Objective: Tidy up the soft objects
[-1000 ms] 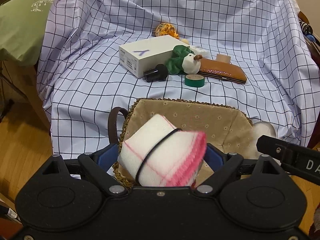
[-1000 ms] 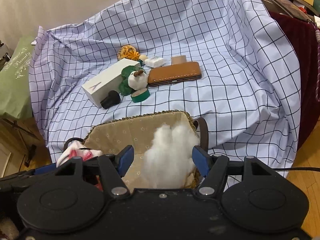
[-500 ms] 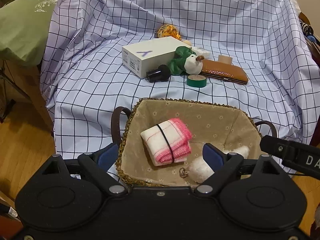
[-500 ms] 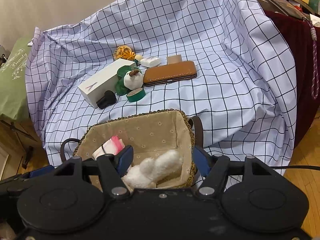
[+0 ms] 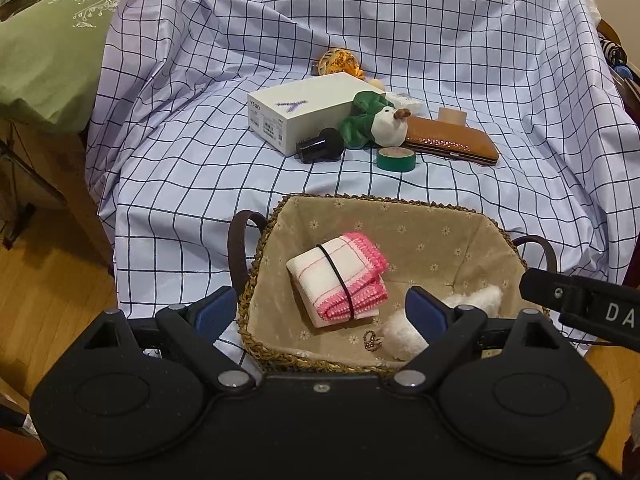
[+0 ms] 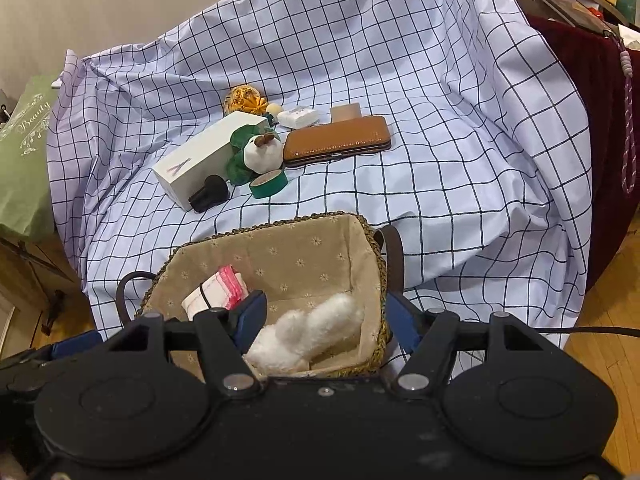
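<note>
Evidently both the left gripper (image 5: pixel 316 310) and the right gripper (image 6: pixel 326 322) stood released, holding nothing, low in frame over the basket (image 5: pixel 448 210); the folded cloth (image 5: pixel 338 280) and white plush (image 6: pixel 308 334) lay inside, while the green plush (image 5: pixel 374 124), upper centre, looked light and squashy, best pinched across its body

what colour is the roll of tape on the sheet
Green, with a pale inner core; the roll of tape shows best in the left wrist view.
</note>
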Action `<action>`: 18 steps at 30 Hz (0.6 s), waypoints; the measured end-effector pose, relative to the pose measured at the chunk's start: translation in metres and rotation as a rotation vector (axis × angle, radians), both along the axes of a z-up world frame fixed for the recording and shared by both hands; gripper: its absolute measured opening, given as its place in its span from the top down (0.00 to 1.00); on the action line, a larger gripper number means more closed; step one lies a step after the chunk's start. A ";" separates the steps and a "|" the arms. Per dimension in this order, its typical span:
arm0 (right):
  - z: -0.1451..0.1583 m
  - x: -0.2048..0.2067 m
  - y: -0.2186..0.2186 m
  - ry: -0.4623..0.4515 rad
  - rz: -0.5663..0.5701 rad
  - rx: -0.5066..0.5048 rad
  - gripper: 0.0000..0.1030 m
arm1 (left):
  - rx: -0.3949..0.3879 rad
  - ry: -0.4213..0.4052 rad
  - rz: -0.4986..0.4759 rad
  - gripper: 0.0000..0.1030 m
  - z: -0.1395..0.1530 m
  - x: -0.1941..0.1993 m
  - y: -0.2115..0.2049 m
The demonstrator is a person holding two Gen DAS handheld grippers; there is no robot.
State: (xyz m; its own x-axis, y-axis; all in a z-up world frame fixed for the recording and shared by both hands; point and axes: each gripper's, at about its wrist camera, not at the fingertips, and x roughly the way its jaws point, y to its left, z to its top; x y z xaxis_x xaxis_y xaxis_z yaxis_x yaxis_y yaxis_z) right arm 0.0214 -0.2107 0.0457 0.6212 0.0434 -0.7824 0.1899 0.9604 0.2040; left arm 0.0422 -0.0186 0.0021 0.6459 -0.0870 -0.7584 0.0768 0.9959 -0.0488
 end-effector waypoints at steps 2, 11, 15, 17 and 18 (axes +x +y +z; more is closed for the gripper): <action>0.000 0.000 0.000 0.001 0.000 0.000 0.36 | 0.000 0.000 0.000 0.15 0.000 0.000 0.000; -0.002 -0.001 0.000 0.005 -0.001 -0.002 0.36 | 0.009 -0.003 0.003 0.15 -0.001 -0.001 0.001; -0.003 -0.001 0.000 0.010 -0.002 -0.002 0.36 | 0.011 -0.002 0.004 0.15 -0.001 -0.001 0.001; -0.003 -0.001 0.000 0.013 -0.002 -0.003 0.36 | 0.011 -0.002 0.004 0.15 -0.001 -0.001 0.001; -0.003 -0.001 0.000 0.014 -0.001 -0.004 0.36 | 0.011 -0.002 0.005 0.15 -0.001 -0.001 0.001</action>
